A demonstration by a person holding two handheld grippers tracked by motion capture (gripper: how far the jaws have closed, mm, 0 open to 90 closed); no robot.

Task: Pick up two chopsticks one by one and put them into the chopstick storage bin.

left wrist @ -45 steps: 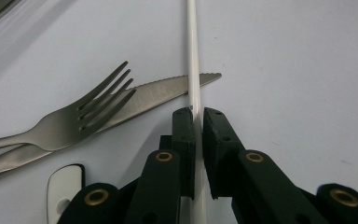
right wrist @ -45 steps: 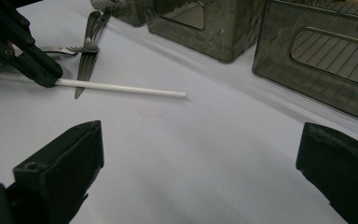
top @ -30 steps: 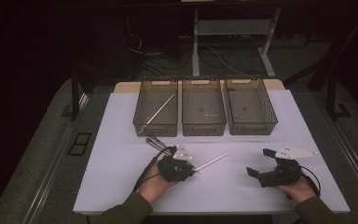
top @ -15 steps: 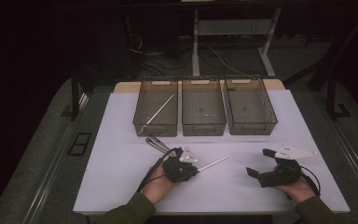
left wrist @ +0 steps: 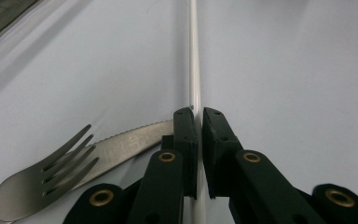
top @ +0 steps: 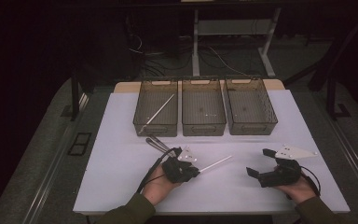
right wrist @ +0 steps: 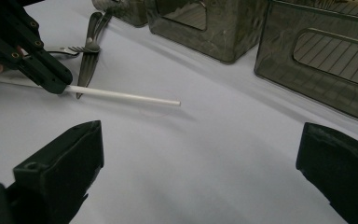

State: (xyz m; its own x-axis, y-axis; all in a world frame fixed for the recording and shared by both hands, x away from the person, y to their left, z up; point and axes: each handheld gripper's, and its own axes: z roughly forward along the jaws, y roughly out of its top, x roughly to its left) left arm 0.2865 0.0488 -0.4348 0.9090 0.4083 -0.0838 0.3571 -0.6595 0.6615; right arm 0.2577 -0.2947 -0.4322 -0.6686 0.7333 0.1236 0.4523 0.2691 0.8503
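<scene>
My left gripper (left wrist: 199, 119) is shut on a thin white stick (left wrist: 194, 70), which runs straight ahead between the jaws, low over the white table. In the high view the left gripper (top: 195, 171) is near the table's front, and the stick (top: 216, 164) points right and away. My right gripper (top: 257, 162) is held at the front right, open wide with nothing between its jaws. From the right gripper (right wrist: 200, 154), the stick (right wrist: 126, 96) lies ahead to the left, with the left gripper (right wrist: 51, 77) clamped on its end.
A metal fork (left wrist: 42, 182) and a serrated knife (left wrist: 126, 144) lie just left of the left gripper. Three dark mesh bins stand in a row at the back; the left bin (top: 140, 122) holds another white stick (top: 161, 109). The middle bin (top: 203, 128) and right bin (top: 272, 119) stand beside it.
The left gripper has crept a little to the right along the white stick. The right gripper has stayed where it was.
</scene>
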